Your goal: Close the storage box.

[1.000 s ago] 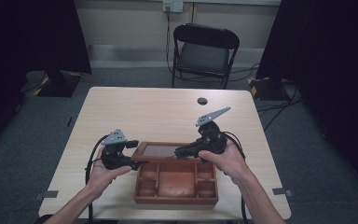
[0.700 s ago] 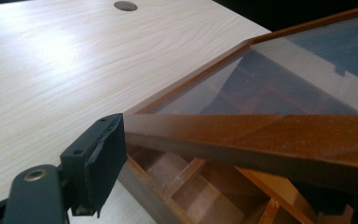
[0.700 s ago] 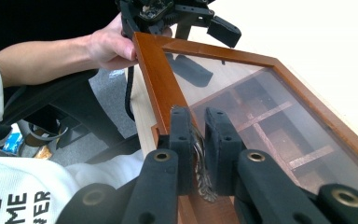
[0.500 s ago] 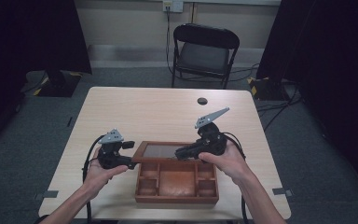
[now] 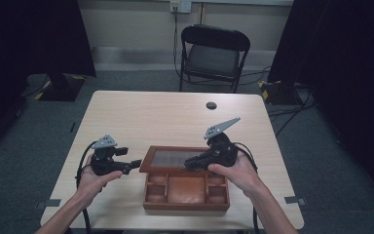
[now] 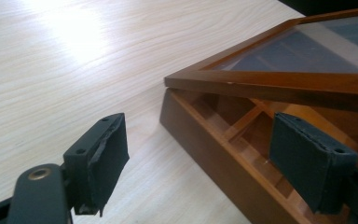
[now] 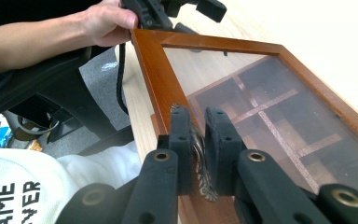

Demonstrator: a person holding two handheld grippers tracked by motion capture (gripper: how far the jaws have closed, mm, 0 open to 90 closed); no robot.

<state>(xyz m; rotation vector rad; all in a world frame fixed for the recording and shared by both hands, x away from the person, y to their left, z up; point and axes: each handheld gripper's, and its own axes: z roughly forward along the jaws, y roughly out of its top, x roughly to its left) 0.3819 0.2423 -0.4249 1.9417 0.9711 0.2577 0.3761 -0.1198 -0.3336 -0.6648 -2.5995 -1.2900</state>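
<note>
A brown wooden box (image 5: 185, 191) with several compartments sits near the table's front edge. Its glass-paned lid (image 5: 175, 158) is tilted up from the front, hinged at the far side. My right gripper (image 5: 188, 165) is shut on the small metal clasp (image 7: 200, 156) on the lid's front rail (image 7: 153, 70), holding that edge raised. My left gripper (image 5: 135, 164) is open just left of the box's left corner. In the left gripper view its jaws (image 6: 205, 156) stand wide, the box corner (image 6: 200, 135) and the raised lid (image 6: 279, 83) between and beyond them, touching neither.
A small black round object (image 5: 211, 105) lies on the far side of the pale wooden table (image 5: 141, 117). A black chair (image 5: 213, 53) stands behind the table. Cables trail from both grippers over the front edge.
The lid's front edge has come up a little with my right gripper. My left gripper has drawn slightly left, away from the box corner.
</note>
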